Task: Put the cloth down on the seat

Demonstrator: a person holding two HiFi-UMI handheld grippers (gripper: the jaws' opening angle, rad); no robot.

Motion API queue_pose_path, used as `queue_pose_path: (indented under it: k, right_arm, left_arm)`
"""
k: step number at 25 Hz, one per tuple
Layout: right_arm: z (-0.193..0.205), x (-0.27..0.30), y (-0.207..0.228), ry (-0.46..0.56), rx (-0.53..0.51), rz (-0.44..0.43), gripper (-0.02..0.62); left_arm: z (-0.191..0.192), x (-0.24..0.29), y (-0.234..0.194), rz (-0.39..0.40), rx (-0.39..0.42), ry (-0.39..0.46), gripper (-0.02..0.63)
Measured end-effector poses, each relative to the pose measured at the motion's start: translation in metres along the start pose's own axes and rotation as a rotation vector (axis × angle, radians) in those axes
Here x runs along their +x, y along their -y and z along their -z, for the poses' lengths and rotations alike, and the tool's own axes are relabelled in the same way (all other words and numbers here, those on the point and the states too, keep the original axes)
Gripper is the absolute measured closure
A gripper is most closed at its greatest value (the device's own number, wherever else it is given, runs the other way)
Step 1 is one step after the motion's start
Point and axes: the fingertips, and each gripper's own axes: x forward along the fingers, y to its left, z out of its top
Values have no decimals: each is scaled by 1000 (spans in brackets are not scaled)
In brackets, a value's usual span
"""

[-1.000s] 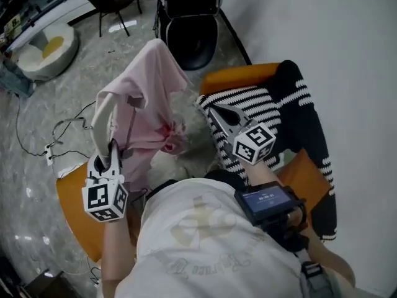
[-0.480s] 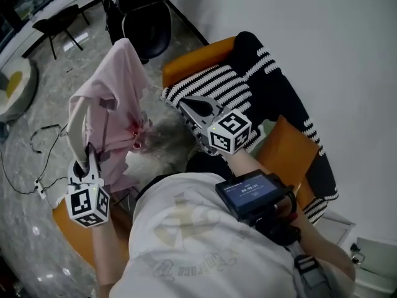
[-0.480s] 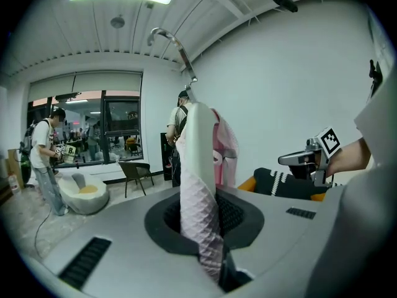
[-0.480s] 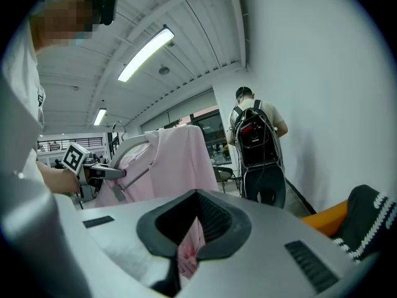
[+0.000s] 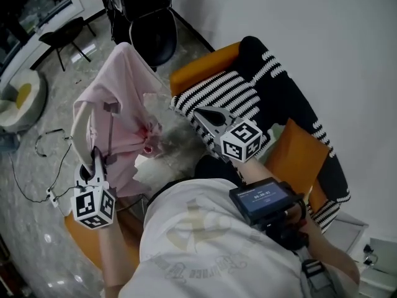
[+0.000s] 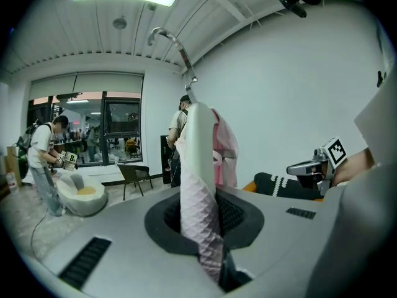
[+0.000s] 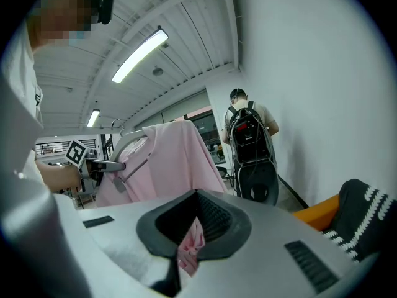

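The cloth [image 5: 127,98] is light pink and soft, with a darker pink patch near the middle. It is up in the air, spread between the two tongs, and it hangs down over the grey floor [image 5: 49,73]. It is not on the seat [image 5: 291,154].

The left tongs [image 5: 97,163] are closed tight on one side of the cloth, next to a white curved hanger arm [image 5: 79,126]. The right tongs [image 5: 205,113] are closed tight on a small bunched bit of the same cloth.

The seat is orange and stands by the white wall [image 5: 322,42]. A black and white striped blanket [image 5: 229,92] lies over most of it, so only the orange edges show. The right tongs hang over that blanket.

On the floor a thin cable [image 5: 37,148] curls about. A round white cushion seat [image 5: 22,98] and a small black chair [image 5: 62,33] stand well away. A little screen [image 5: 263,197] sits on the person's right arm.
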Motion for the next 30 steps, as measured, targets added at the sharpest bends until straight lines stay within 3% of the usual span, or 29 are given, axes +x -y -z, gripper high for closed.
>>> queue_pose_path:
  k: [6, 14, 30]
  right_arm:
    - [6, -18, 13, 0, 45, 87, 580]
    - [28, -40, 4, 5, 74, 141, 580]
    - [4, -23, 101, 34, 154, 130, 580]
  left_arm:
    - [-18, 1, 7, 52, 35, 60, 565]
    - [-30, -8, 15, 110, 64, 109, 565]
    - [-128, 75, 81, 171, 107, 161, 565]
